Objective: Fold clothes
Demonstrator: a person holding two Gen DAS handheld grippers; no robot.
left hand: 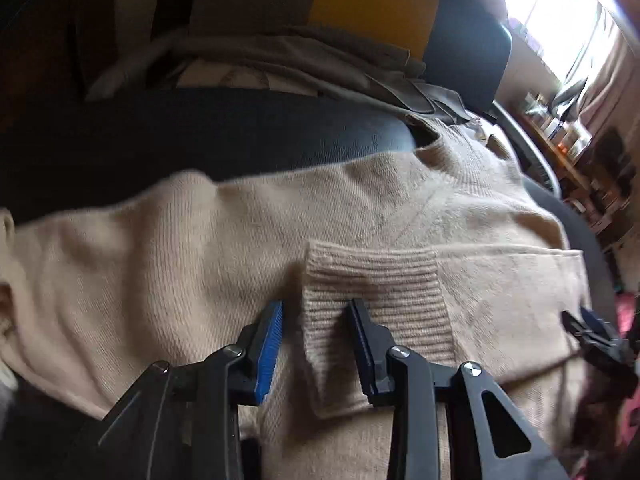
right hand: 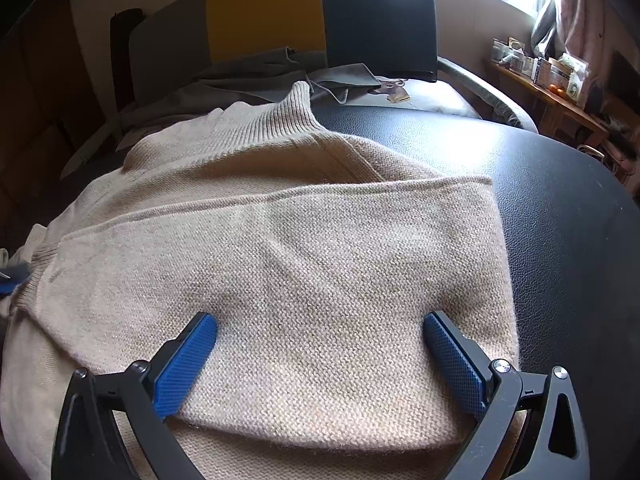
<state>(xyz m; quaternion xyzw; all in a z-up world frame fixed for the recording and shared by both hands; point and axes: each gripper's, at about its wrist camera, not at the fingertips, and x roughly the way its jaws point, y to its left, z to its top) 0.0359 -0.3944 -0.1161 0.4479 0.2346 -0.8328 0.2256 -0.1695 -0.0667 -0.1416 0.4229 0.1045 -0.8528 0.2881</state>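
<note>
A beige knit turtleneck sweater (right hand: 304, 240) lies on a black leather surface (right hand: 560, 200), its ribbed collar (right hand: 296, 108) at the far end. One sleeve is folded across the body. In the left wrist view the sleeve's ribbed cuff (left hand: 376, 296) lies on the sweater (left hand: 160, 264). My left gripper (left hand: 316, 308) is open, its fingers either side of the cuff's left edge. My right gripper (right hand: 320, 324) is wide open, fingers resting on the folded sleeve; it also shows at the right edge of the left wrist view (left hand: 584, 320).
A grey garment (right hand: 256, 76) lies crumpled behind the sweater against a grey, yellow and dark backrest (right hand: 280, 16). A wooden shelf (right hand: 552, 80) with small items stands at the far right under a bright window.
</note>
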